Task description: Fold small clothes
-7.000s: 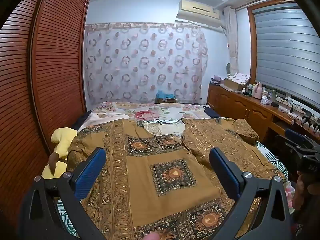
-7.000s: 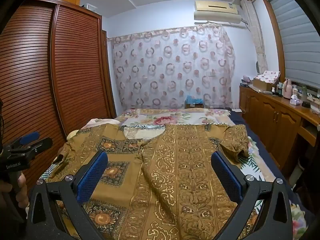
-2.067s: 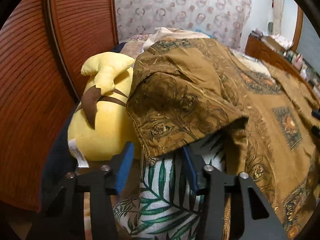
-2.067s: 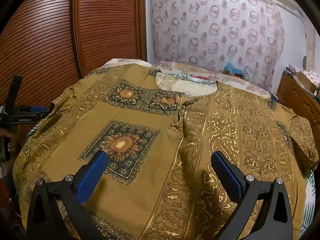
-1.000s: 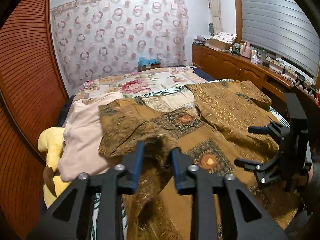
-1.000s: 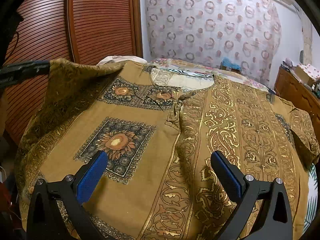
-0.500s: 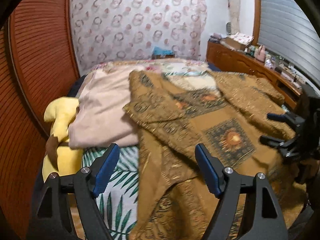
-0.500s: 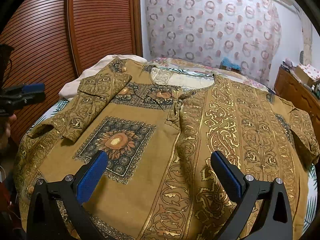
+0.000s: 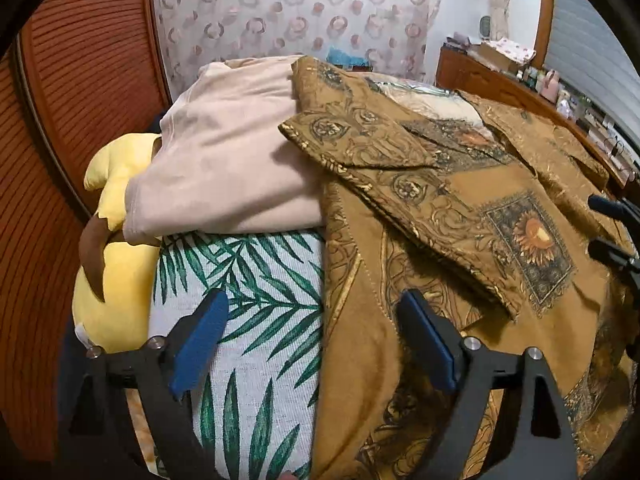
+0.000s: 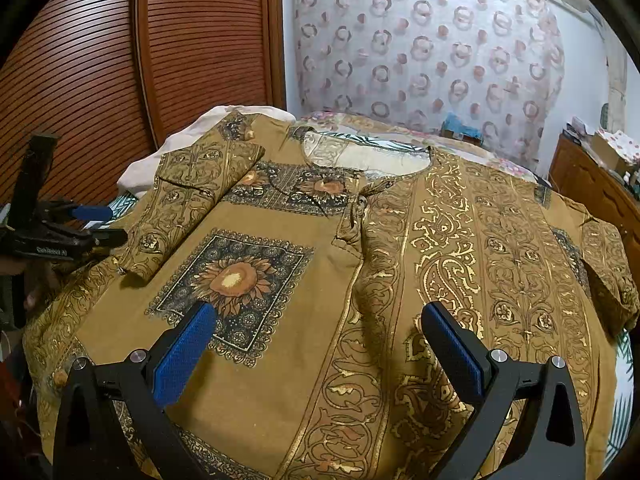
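Though spread wide across the bed (image 9: pixel 260 280), looks light and limp: a brown-and-gold patterned shirt (image 10: pixel 360 280), thin woven cloth, soft and not fragile, perhaps a little slick where the gold print sits. Fills the centre and right of the right wrist view, neckline toward the top of the frame. One sleeve (image 10: pixel 192 196) at upper left lies folded in over the chest. The other sleeve (image 10: pixel 608 264) at far right lies out, drooping near the mattress edge.

Left gripper (image 9: pixel 312 300): jaws wide apart, holding nothing, low over the shirt's side edge at lower centre of the left wrist view, one pad over leaf-print sheet and the other over cloth. Right gripper (image 10: pixel 320 312): jaws likewise spread and empty, above the lower front.

Best taken at a hem, seam or sleeve cuff, pinching the edge itself. Would likely sag and slide if lifted by the middle.

For room: a strip of leaf-print sheet at lower left of the left wrist view. Crowded at upper left by a pink garment (image 9: pixel 224 160), overlapped by the shirt's shoulder, and a yellow plush toy (image 9: pixel 112 280) beside it. Slatted wardrobe doors (image 10: pixel 120 60) close behind at left, a wooden sideboard (image 10: pixel 592 184) at the right edge. Freest travel probably over the shirt itself.
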### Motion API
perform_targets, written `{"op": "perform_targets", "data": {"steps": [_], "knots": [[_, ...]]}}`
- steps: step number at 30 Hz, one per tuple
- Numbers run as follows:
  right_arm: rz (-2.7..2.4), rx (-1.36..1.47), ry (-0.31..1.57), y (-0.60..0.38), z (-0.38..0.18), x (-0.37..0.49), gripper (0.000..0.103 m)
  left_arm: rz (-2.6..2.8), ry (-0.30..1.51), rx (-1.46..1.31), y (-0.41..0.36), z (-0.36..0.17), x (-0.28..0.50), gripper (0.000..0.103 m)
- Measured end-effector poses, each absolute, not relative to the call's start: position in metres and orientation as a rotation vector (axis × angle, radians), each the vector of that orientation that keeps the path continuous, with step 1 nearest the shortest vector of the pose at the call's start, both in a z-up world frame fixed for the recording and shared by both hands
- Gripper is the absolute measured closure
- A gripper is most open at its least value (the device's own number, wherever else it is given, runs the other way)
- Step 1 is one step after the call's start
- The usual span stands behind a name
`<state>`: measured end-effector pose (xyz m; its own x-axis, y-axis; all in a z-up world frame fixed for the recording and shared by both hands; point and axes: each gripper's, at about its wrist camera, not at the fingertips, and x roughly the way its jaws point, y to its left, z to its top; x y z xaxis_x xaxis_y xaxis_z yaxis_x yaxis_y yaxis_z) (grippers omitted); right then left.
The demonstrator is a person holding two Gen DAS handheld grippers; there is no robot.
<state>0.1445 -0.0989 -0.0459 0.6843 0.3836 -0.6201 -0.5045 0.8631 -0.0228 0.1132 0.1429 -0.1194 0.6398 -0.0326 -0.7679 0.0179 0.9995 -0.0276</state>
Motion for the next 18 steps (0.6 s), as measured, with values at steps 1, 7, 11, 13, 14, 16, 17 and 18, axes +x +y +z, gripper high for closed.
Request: {"op": "perform_targets", "data": {"steps": [1,7,11,13,14,16,17,18], "knots": [[0.502,-0.199,0.649,-0.098,-0.045,0.146,0.001,-0.032,0.876,-0.015,0.142,-0.120,0.113,0.012],[0.521,-0.199,0.676,-0.098,-0.045,0.149,0.001,-0.040,0.875,-0.022,0.143,-0.120,0.114,0.011],[0.574,-0.185,0.693,-0.092,-0.036,0.159,0.006,-0.036,0.872,-0.023,0.144,-0.120,0.113,0.011],[0.619,-0.179,0.689,-0.080,-0.027,0.165,0.017,-0.026,0.870,-0.031,0.147,-0.120,0.114,0.011],[0.634,-0.182,0.684,-0.075,-0.023,0.168,0.020,-0.021,0.868,-0.038,0.149,-0.120,0.113,0.011],[0.681,-0.197,0.672,-0.053,-0.012,0.176,0.026,-0.010,0.859,-0.066,0.154,-0.119,0.111,0.011],[0.700,-0.201,0.670,-0.045,-0.010,0.180,0.027,-0.003,0.853,-0.082,0.157,-0.119,0.111,0.011],[0.726,-0.208,0.672,-0.032,-0.008,0.184,0.028,0.004,0.849,-0.094,0.160,-0.119,0.110,0.011]]}}
